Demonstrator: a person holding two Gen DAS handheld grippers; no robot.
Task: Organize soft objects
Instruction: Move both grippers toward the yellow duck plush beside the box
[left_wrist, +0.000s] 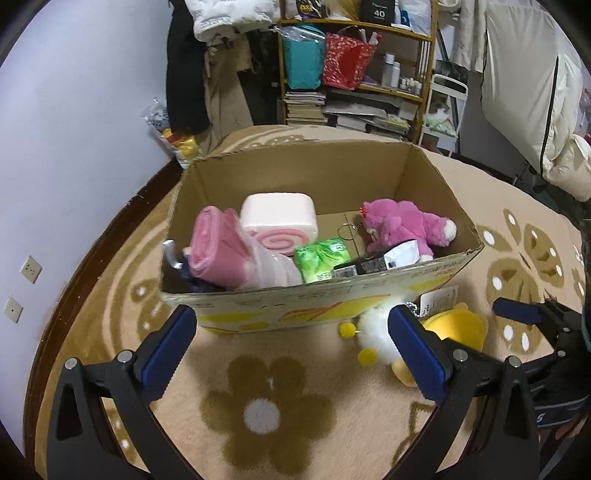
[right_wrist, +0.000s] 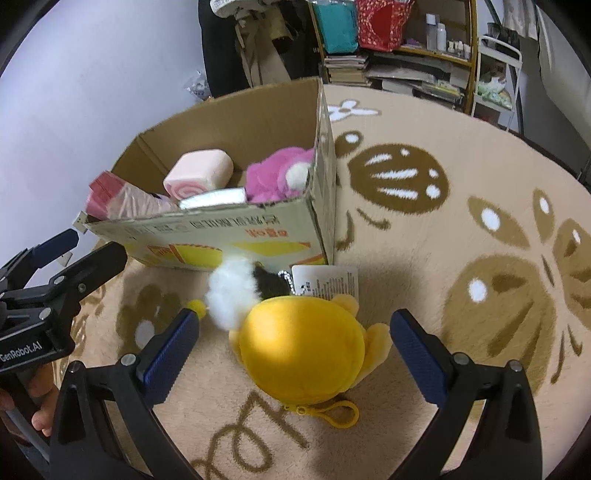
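Mostly done: pink plush (left_wrist: 406, 227), roll cushion (left_wrist: 279, 221) and more fill your box (left_wrist: 332, 295); yellow plush (right_wrist: 303, 347) and perhaps a white one (right_wrist: 231, 291) remain on the rug, both jaws released.

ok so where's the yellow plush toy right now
The yellow plush toy lies on the rug outside the cardboard box, just in front of its near wall, beside a white fluffy toy and between the right gripper's open fingers.
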